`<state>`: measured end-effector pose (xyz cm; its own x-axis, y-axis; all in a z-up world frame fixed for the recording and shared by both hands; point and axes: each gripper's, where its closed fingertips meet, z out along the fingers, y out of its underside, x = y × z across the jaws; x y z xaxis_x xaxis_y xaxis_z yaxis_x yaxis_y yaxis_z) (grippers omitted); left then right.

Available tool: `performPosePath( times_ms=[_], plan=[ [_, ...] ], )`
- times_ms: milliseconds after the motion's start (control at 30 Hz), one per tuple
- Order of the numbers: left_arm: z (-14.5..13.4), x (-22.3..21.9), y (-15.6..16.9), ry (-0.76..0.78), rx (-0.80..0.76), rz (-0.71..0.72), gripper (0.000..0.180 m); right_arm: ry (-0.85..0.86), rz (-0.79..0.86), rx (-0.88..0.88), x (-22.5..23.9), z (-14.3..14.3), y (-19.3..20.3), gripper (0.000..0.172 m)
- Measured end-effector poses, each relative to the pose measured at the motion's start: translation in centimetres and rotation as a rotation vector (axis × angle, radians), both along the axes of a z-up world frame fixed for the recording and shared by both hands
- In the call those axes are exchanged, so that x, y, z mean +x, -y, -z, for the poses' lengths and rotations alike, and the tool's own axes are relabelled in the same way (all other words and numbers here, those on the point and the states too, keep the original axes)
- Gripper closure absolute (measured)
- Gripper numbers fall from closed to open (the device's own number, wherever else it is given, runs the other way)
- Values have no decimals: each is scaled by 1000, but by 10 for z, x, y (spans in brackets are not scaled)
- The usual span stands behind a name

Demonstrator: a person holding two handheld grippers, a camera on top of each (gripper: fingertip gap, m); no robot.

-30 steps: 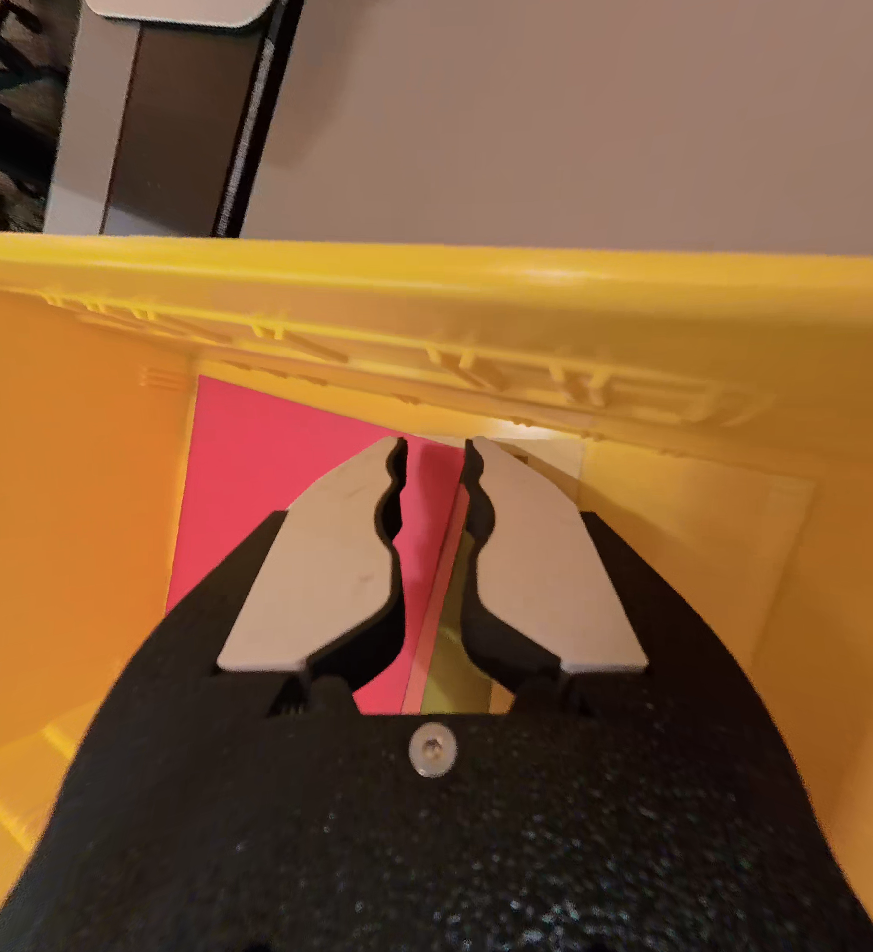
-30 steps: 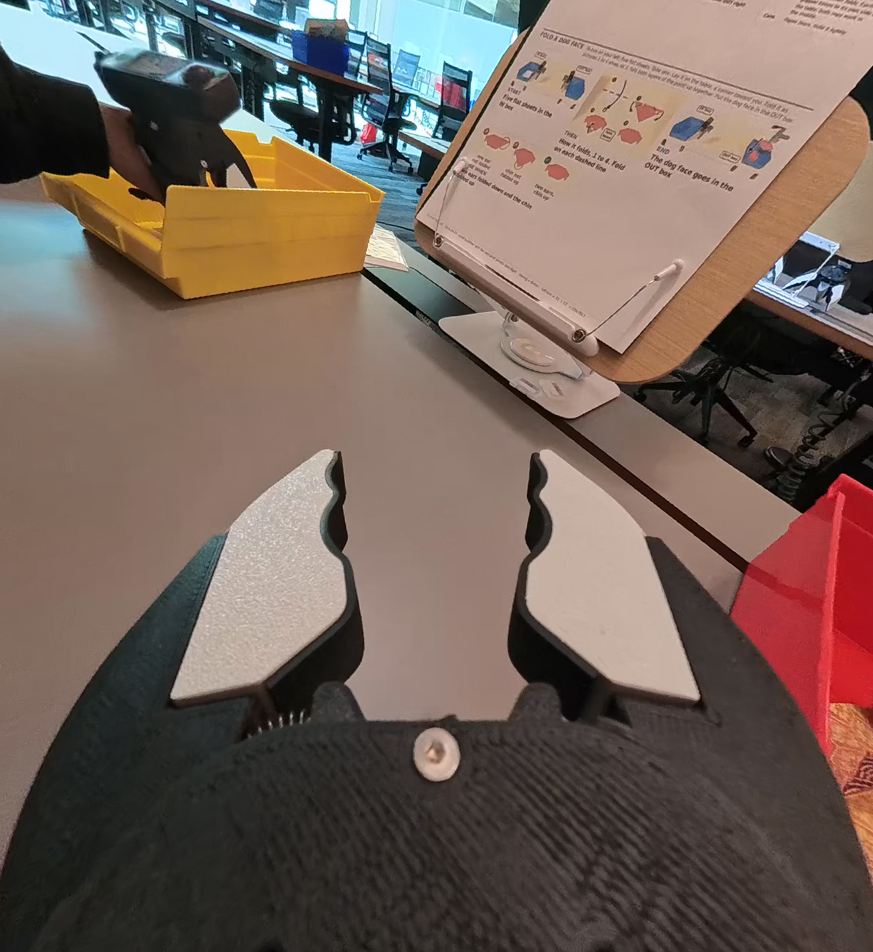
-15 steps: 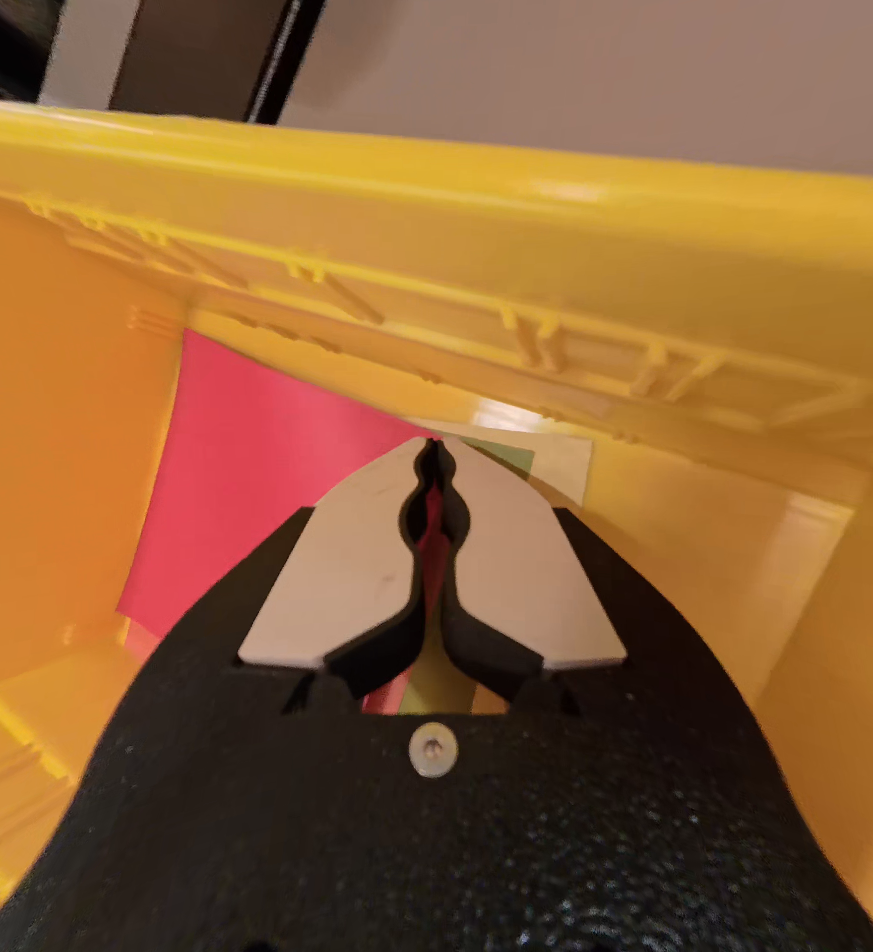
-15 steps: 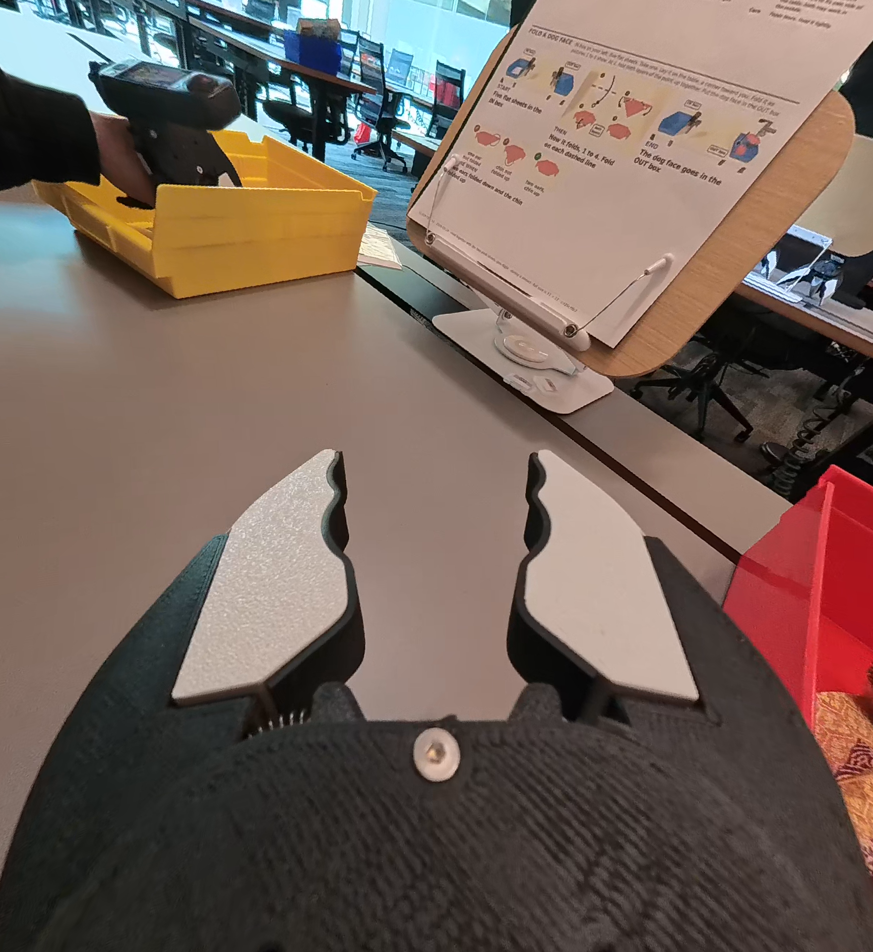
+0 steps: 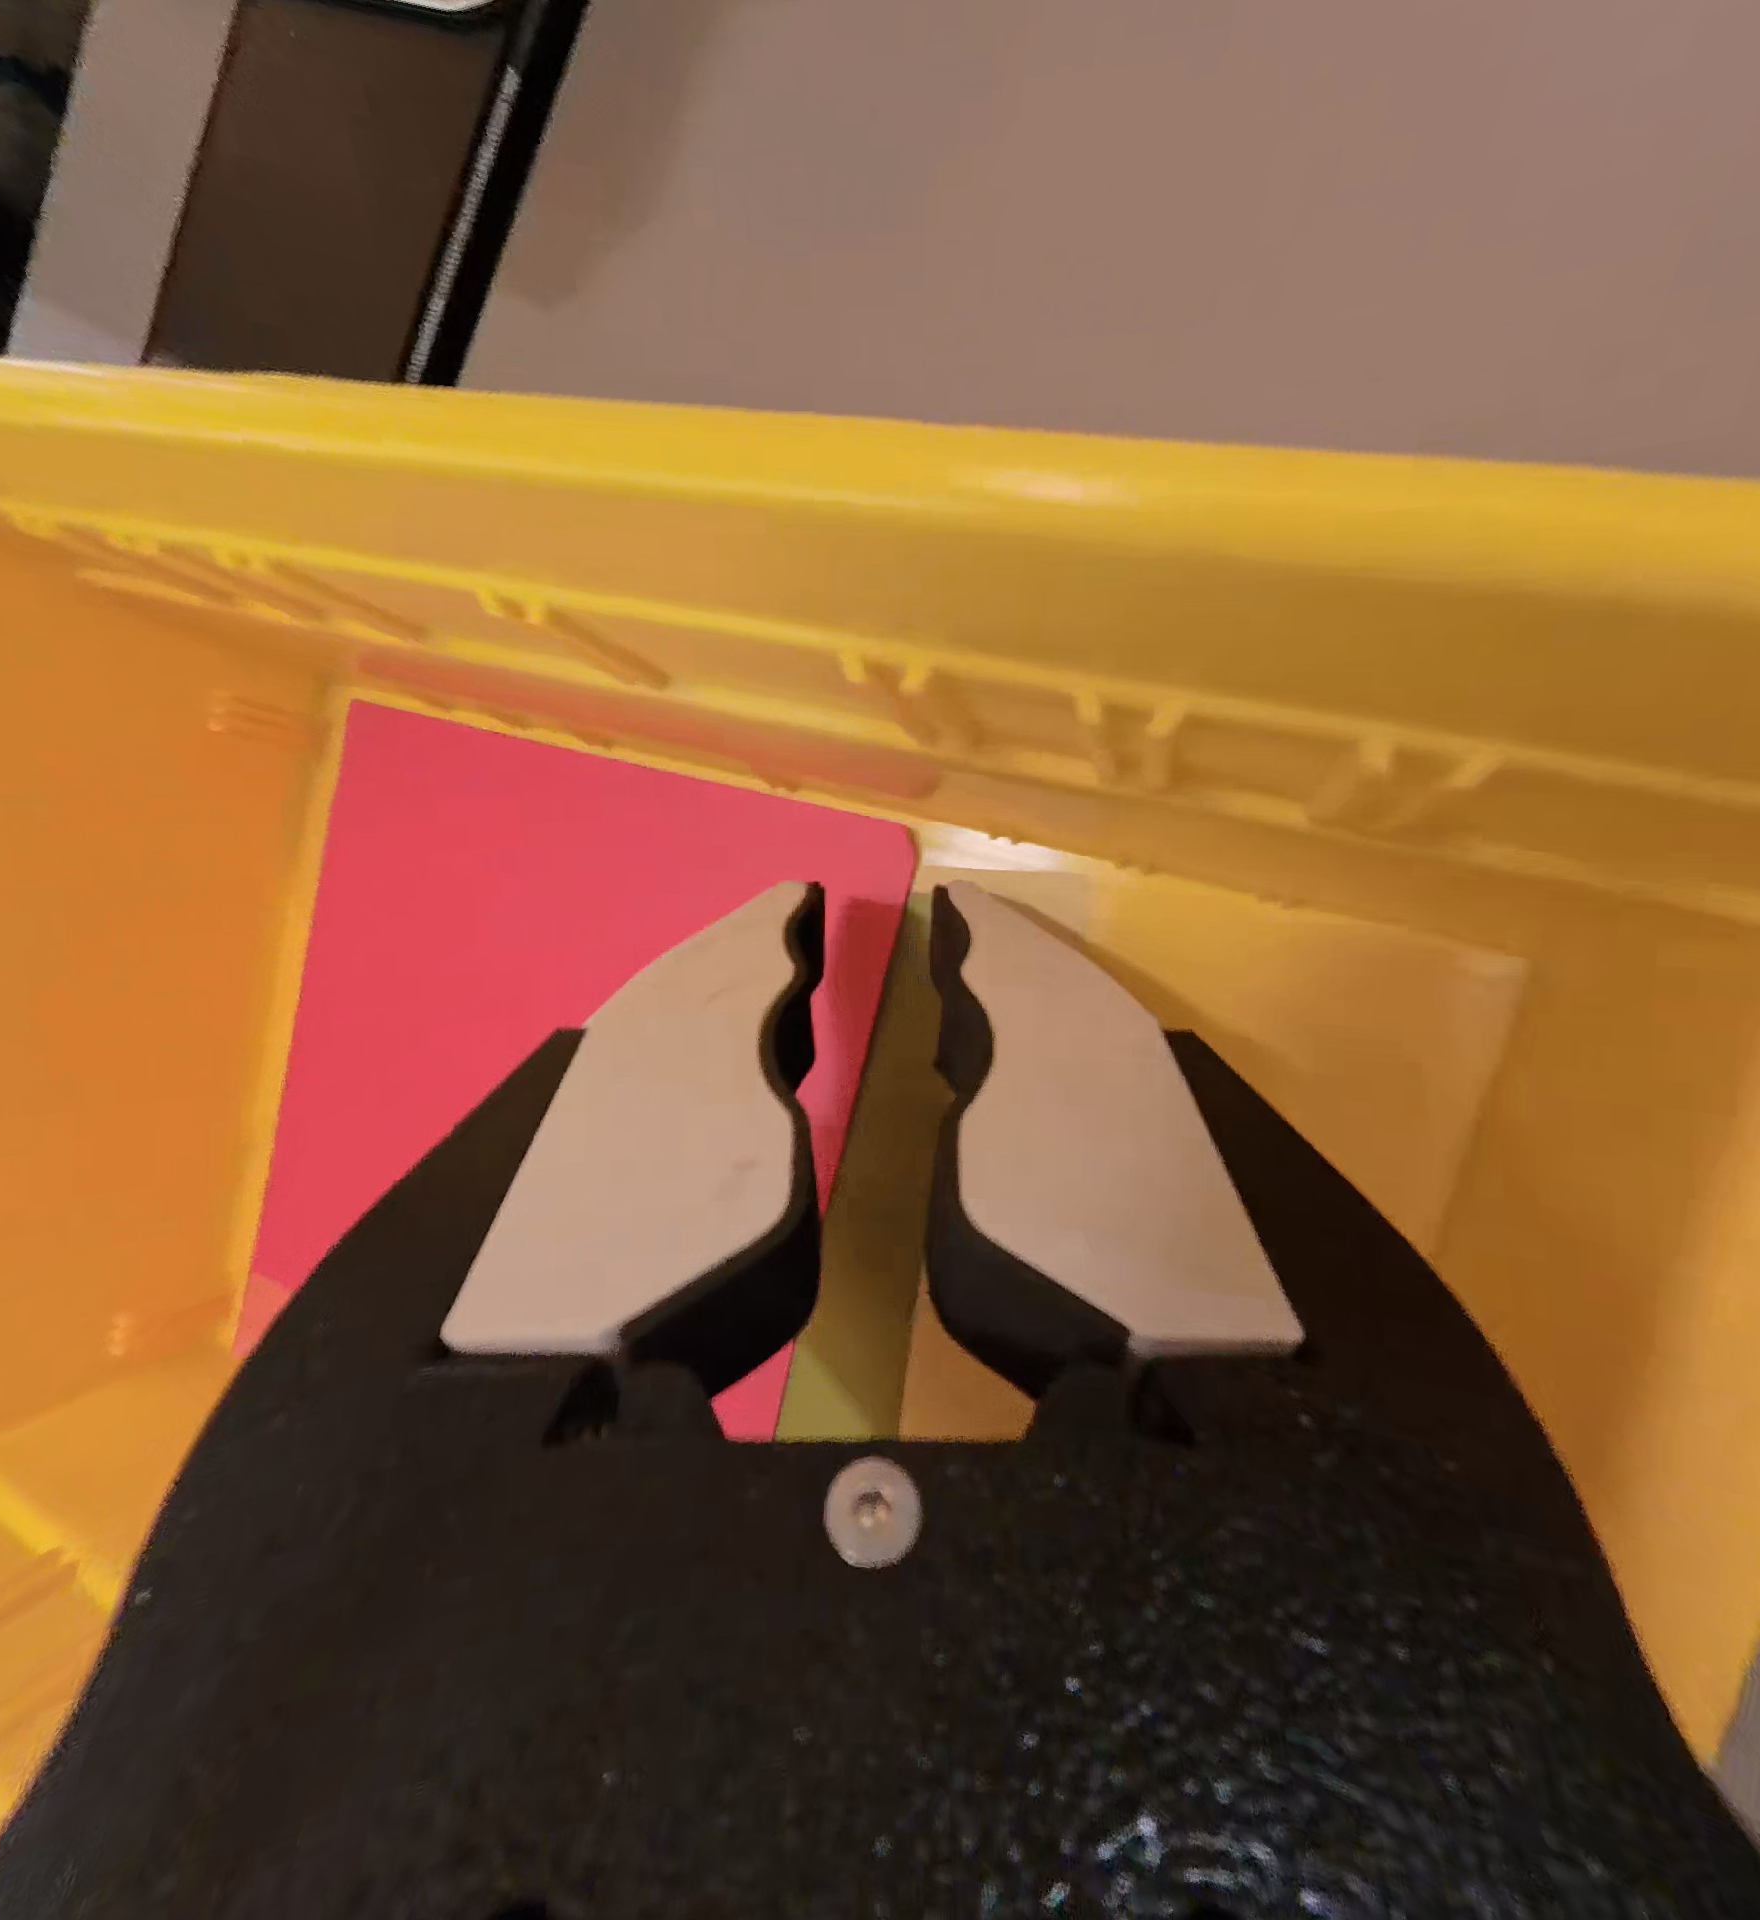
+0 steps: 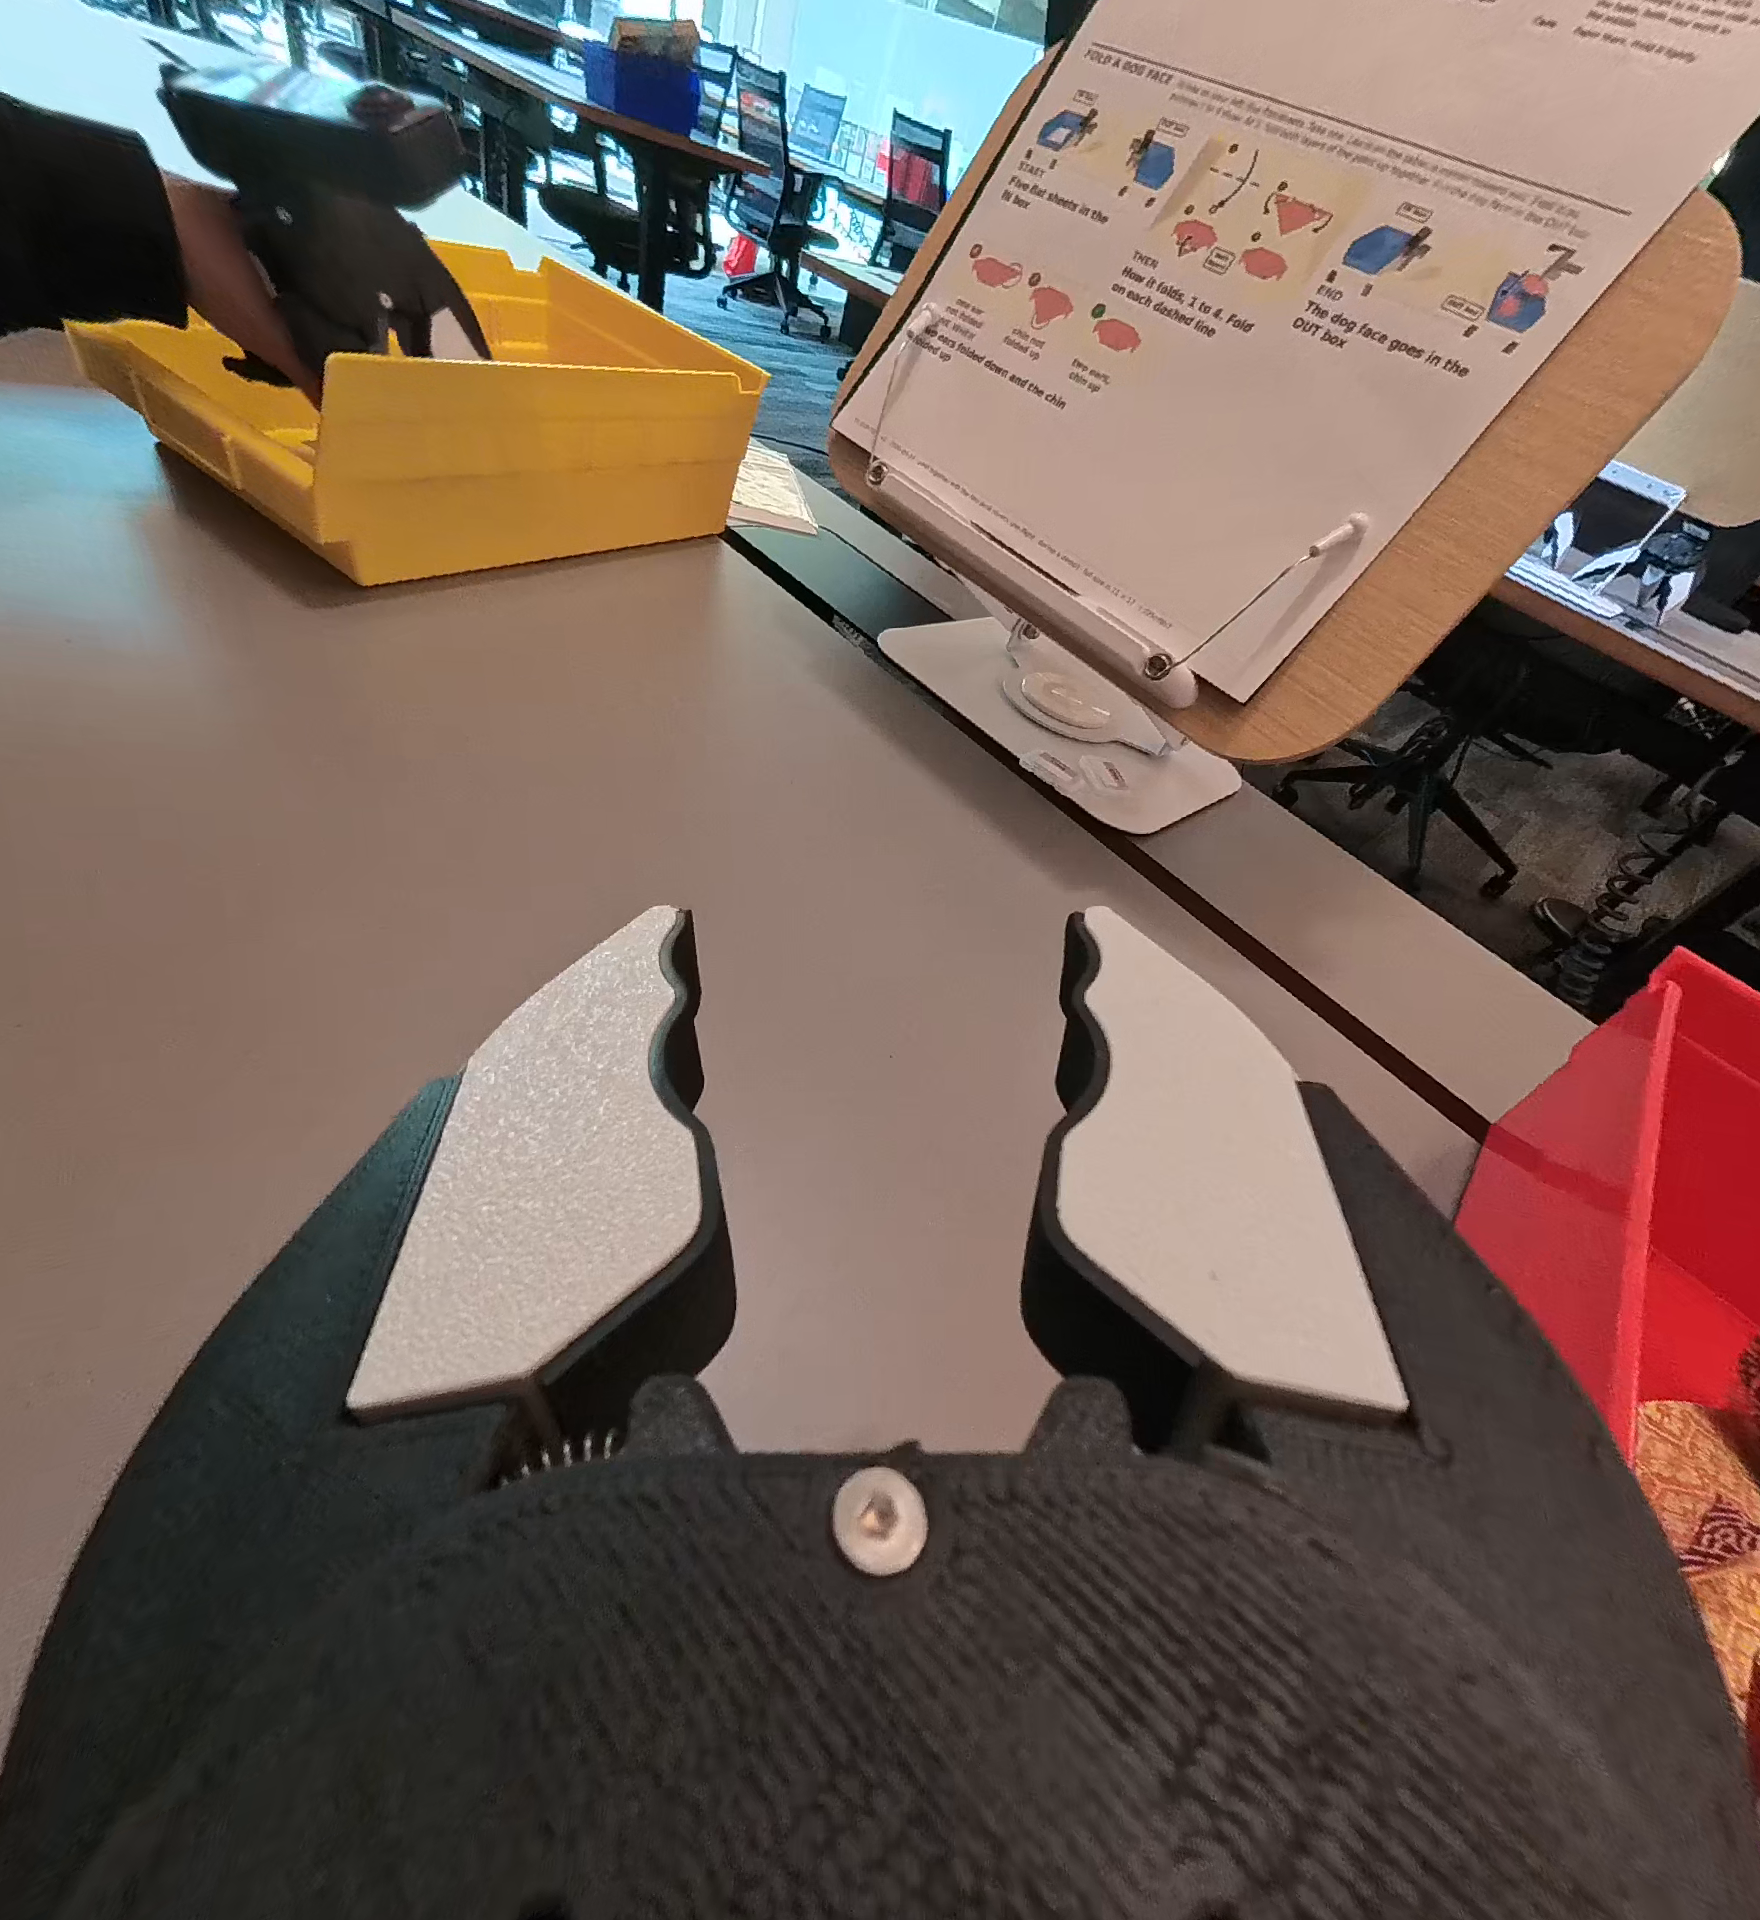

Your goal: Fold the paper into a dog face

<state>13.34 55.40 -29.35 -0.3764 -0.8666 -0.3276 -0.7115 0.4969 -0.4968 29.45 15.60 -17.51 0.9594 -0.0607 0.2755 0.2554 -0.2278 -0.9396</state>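
Observation:
In the left wrist view my left gripper (image 5: 876,904) is inside the yellow bin (image 5: 855,499), just above a pink sheet of paper (image 5: 564,935) lying flat on the bin floor. Its jaws stand a little apart, with the pink sheet's right edge under the gap and neither pad pressing on it. A yellow-green sheet (image 5: 855,1299) and a pale sheet (image 5: 1271,1039) show from under the pink one. In the right wrist view my right gripper (image 6: 876,925) is open and empty above the grey table (image 6: 440,779). The left gripper (image 6: 429,332) shows there too, reaching into the bin (image 6: 502,457).
A stand with an instruction sheet (image 6: 1271,364) is at the table's far edge, right of the yellow bin. A red bin (image 6: 1634,1143) at the right holds patterned folded papers (image 6: 1728,1538). Other desks and chairs are behind.
The left jaws closed at the pink sheet's edge half a second ago and now stand apart again; the sheet still lies in the bin. The right gripper has barely moved.

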Motion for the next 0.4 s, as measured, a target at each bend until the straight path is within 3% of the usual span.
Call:
performPosePath(
  times_ms=[33,400],
  plan=[
    [3,0,1,-10,-4,5,160,1,0,-1,0,0,0,104],
    [9,13,3,-2,-6,12,172,-3,20,2,4,0,3,105]
  ],
)
